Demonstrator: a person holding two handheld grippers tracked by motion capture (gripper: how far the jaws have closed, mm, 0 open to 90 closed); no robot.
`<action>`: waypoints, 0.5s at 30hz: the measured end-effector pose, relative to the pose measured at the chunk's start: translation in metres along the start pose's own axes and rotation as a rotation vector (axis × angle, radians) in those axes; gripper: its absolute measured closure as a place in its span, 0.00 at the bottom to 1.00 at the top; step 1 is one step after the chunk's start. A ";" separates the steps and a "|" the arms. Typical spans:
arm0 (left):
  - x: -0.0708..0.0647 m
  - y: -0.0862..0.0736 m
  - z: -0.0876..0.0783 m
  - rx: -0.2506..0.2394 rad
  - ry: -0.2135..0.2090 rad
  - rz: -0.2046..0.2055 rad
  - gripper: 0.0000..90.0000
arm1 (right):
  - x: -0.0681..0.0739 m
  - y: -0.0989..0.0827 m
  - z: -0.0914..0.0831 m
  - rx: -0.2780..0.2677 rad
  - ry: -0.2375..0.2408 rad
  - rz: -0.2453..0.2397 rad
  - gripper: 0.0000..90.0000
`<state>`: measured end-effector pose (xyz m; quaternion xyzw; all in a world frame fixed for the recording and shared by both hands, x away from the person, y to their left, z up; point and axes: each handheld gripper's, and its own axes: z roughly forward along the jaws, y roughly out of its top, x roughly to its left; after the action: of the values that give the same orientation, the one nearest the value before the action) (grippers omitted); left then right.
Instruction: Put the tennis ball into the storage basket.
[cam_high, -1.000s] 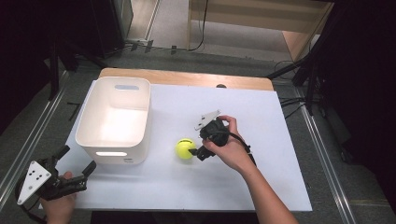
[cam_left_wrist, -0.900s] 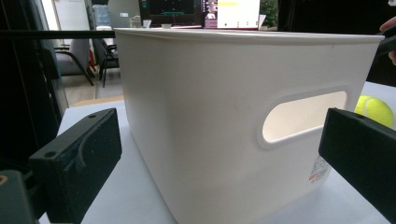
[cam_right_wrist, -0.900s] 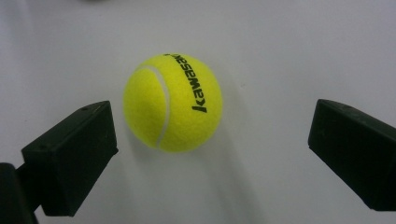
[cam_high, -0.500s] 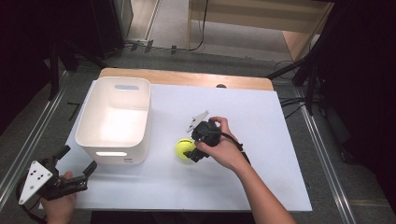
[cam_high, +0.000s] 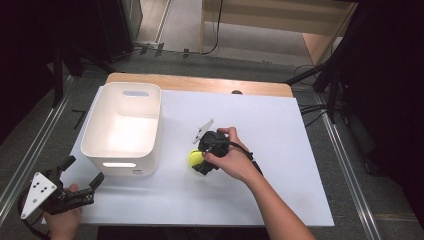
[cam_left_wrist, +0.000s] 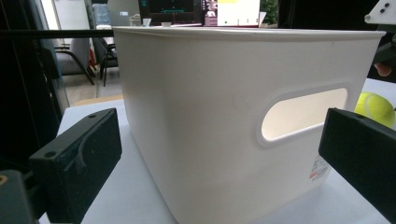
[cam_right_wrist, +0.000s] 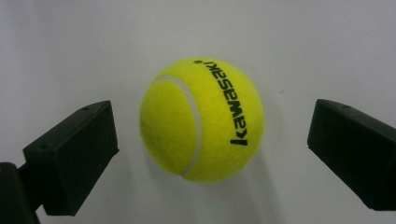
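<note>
Now the right gripper (cam_right_wrist: 212, 140) is straddling the tennis ball (cam_right_wrist: 201, 119) on the tabletop (cam_high: 280, 135) — fingers wide, gripping nothing — closing looks next; left gripper (cam_left_wrist: 219, 168) is idling open-fingered, empty.

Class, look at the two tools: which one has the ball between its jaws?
The right tool: its open jaws flank the yellow ball without touching it. The left tool sits at the table's near left corner, facing the white bin.
</note>
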<state>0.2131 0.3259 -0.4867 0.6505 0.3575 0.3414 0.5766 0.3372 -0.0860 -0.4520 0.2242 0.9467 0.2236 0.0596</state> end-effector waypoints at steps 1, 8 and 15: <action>0.000 0.000 0.000 -0.002 -0.002 0.000 0.00 | 0.001 0.001 0.002 0.011 0.001 -0.003 0.01; 0.000 0.000 0.000 -0.002 -0.002 0.000 0.00 | 0.004 0.005 0.012 0.046 0.013 -0.032 0.01; 0.000 0.000 0.000 -0.002 -0.002 0.001 0.00 | 0.005 0.007 0.017 0.054 0.017 -0.034 0.09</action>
<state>0.2132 0.3258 -0.4868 0.6504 0.3564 0.3412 0.5775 0.3394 -0.0717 -0.4641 0.2079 0.9565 0.1986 0.0493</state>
